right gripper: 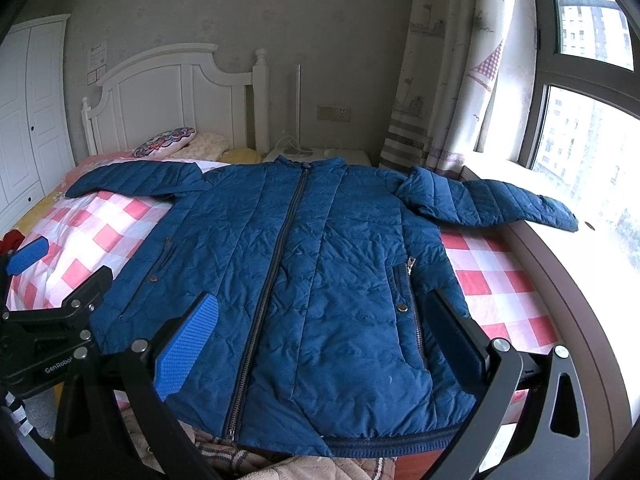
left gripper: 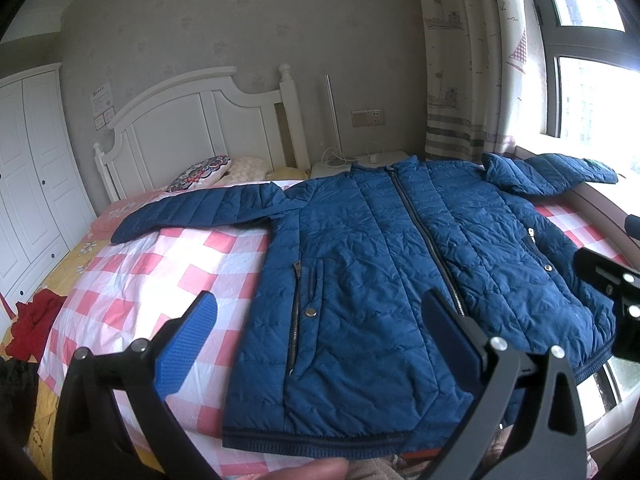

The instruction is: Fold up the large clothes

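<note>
A blue quilted jacket (left gripper: 380,280) is laid flat, front side up, on a bed covered by a pink-and-white checked sheet (left gripper: 160,280). The centre zipper (right gripper: 276,280) is closed from hem to collar. The collar is directed toward the white headboard (left gripper: 192,120), and the ribbed hem lies at the near edge of the bed. Both sleeves are spread outward: one sleeve (left gripper: 200,208) is extended across the sheet toward the wardrobe side, and the other sleeve (right gripper: 488,200) is bent at the shoulder and rests on the window ledge (right gripper: 580,280).

The left claw (left gripper: 320,344) is held above the lower part of the jacket, over the zippered side pocket (left gripper: 298,312). Its fingers are spread wide apart and nothing is gripped between them. One blue ribbed pad (left gripper: 188,344) is seen over the checked sheet; the opposite finger is seen over the jacket near the zipper.

The right claw (right gripper: 320,344) is held above the lower half of the jacket, with the zipper between its fingers. Its fingers are likewise spread wide apart and nothing is gripped. Whether either claw touches the fabric cannot be determined.

A patterned cushion (left gripper: 200,172) is placed at the head of the bed. A red garment (left gripper: 34,320) lies at the far edge of the bed on the wardrobe side. A white nightstand (left gripper: 360,162) is located beside the headboard, and a patterned curtain (right gripper: 440,80) hangs beside the window
</note>
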`<act>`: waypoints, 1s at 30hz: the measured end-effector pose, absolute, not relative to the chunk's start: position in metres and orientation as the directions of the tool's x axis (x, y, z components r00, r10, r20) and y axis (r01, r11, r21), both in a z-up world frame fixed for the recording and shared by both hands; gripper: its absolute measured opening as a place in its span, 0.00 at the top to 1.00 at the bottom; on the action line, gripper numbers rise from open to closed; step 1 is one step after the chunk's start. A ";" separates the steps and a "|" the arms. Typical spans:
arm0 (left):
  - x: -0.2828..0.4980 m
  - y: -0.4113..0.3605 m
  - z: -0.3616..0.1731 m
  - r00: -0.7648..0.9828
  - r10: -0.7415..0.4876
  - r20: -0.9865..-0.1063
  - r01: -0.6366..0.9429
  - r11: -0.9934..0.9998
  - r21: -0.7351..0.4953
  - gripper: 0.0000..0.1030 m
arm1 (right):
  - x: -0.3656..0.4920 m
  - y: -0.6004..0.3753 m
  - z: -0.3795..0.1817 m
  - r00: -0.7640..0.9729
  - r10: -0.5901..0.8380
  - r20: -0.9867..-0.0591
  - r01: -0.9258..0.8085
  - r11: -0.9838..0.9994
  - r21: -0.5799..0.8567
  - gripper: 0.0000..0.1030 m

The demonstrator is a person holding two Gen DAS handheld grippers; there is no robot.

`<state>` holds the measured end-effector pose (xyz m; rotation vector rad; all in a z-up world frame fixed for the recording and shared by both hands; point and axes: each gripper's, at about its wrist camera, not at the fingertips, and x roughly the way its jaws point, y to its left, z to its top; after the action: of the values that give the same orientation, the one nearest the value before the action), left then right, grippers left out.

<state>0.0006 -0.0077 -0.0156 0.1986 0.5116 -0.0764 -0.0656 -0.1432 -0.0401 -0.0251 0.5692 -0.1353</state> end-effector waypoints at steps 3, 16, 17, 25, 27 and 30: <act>0.001 -0.008 -0.016 0.870 -0.023 -0.492 0.122 0.978 0.169 0.02 | -0.066 -0.142 -0.041 0.834 -0.133 -0.536 0.120 0.991 -0.060 0.04; -0.003 -0.005 -0.026 0.865 -0.024 -0.501 0.124 0.978 0.168 0.02 | -0.064 -0.142 -0.046 0.826 -0.127 -0.549 0.119 0.992 -0.050 0.04; -0.003 -0.005 -0.029 0.863 -0.024 -0.506 0.125 0.978 0.168 0.02 | -0.064 -0.142 -0.048 0.824 -0.125 -0.553 0.119 0.992 -0.046 0.04; 0.012 -0.009 -0.044 0.826 -0.021 -0.563 0.140 0.976 0.168 0.02 | -0.046 -0.158 -0.065 0.787 -0.108 -0.607 0.129 0.992 -0.010 0.04; 0.020 -0.009 -0.052 0.808 -0.022 -0.589 0.147 0.975 0.165 0.02 | -0.040 -0.164 -0.073 0.775 -0.097 -0.624 0.131 0.991 0.008 0.04; 0.039 -0.014 -0.061 0.777 -0.023 -0.629 0.166 0.971 0.169 0.02 | -0.027 -0.181 -0.083 0.755 -0.093 -0.649 0.145 0.989 0.027 0.04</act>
<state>0.0389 -0.0140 -0.0614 0.2213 0.6750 -0.1033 -0.0268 -0.1805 -0.0831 0.0771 0.7037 -0.1304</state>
